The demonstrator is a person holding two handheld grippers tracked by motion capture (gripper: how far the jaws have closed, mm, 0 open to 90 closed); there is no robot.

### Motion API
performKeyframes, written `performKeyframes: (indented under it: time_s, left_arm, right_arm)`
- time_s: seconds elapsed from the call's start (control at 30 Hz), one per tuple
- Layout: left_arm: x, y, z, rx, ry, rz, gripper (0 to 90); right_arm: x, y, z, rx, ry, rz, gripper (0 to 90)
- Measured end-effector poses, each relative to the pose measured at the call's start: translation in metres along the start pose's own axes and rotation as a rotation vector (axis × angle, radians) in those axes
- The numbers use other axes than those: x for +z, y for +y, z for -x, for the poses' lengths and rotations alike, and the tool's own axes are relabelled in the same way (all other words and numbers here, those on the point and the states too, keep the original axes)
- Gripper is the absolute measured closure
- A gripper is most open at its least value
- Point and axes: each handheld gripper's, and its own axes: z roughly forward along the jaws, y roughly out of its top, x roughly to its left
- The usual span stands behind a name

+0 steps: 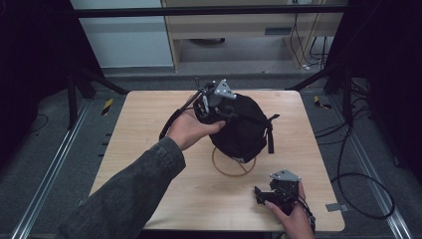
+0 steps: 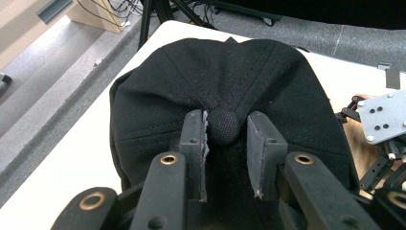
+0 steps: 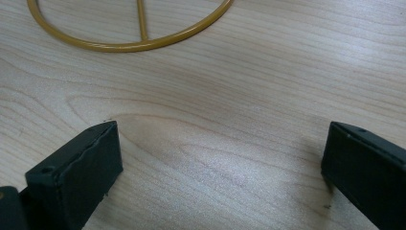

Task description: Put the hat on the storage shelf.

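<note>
Left tool (image 1: 211, 102): black linkage body, grey three-cornered plate on top with small dark holes, thin black cable trailing from it. Left gripper view: two flat black rectangular pads (image 2: 193, 139), edges worn pale and frayed; black arms behind with brass-coloured ringed rivets. Left forearm: dark grey-green sleeve (image 1: 134, 189), denim-like weave, cuff at wrist. Right tool (image 1: 273, 191): same black frame, grey plate with screw holes, black cable. Right gripper view: two blocky black pads (image 3: 76, 167), matte, small screw hole in corner.
</note>
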Motion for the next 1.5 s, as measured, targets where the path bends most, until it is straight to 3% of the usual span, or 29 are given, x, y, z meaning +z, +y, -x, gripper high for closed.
performKeyframes:
  time_s: [0.6, 0.87, 1.1, 1.3, 1.5]
  left_arm:
    - [-0.001, -0.009, -0.003, -0.018, 0.012, 0.023, 64.1]
    - [-0.005, -0.016, -0.001, -0.010, 0.045, 0.052, 42.9]
    - [-0.011, -0.024, 0.005, -0.017, 0.045, 0.089, 23.5]
    - [-0.019, -0.030, 0.009, -0.033, 0.038, 0.115, 15.1]
    - [-0.027, -0.037, 0.016, -0.032, 0.037, 0.128, 12.4]
  right_arm:
    - [0.000, 0.000, 0.000, 0.001, 0.000, 0.001, 0.4]
    - [0.000, 0.000, 0.000, -0.002, 0.000, 0.001, 0.4]
    - [0.000, 0.000, 0.000, 0.004, 0.001, 0.000, 0.4]
    - [0.000, 0.000, 0.000, 0.004, 0.001, -0.002, 0.4]
    - [0.000, 0.000, 0.000, 0.003, 0.002, -0.002, 0.4]
